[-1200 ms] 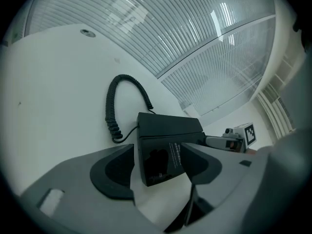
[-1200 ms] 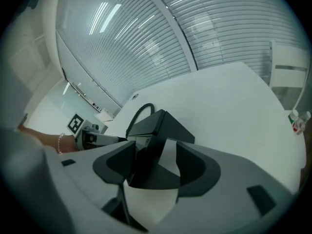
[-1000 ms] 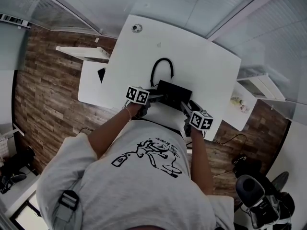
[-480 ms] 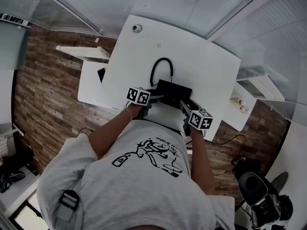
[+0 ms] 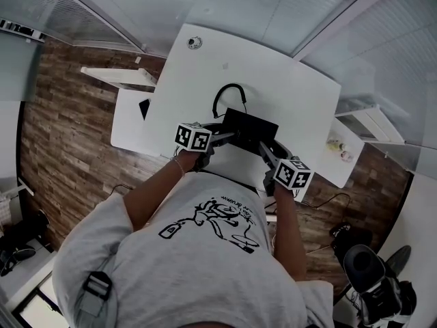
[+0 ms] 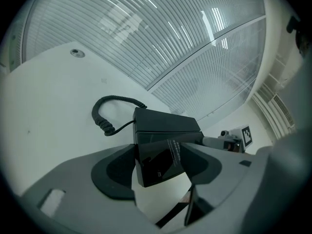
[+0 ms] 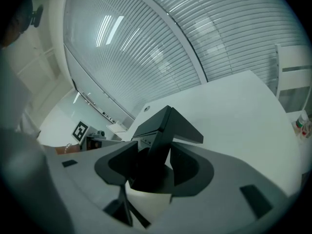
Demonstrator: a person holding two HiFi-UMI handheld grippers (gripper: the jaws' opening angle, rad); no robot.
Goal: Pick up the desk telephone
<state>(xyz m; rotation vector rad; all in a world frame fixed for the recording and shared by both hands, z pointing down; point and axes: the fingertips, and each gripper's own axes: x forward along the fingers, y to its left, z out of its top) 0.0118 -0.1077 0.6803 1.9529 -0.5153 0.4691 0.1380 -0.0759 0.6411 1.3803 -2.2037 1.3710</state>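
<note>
Holding desk telephone [image 5: 249,128] w/ both grippers over white desk [image 5: 293,87].
L gripper [image 5: 230,137] jaws clamp its left end, R gripper [image 5: 262,150] jaws clamp its right end; coiled cord [image 5: 227,93] trails onto desk behind.

Nothing really legible here. The desk telephone [image 6: 157,161] has a line of tiny white print on its glossy face, and the person's shirt [image 5: 205,248] has a scrawled graphic, but both are too small to read.

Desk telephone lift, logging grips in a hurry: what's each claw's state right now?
Left claw: closed on the desk telephone.
Right claw: closed on the desk telephone's other end.
</note>
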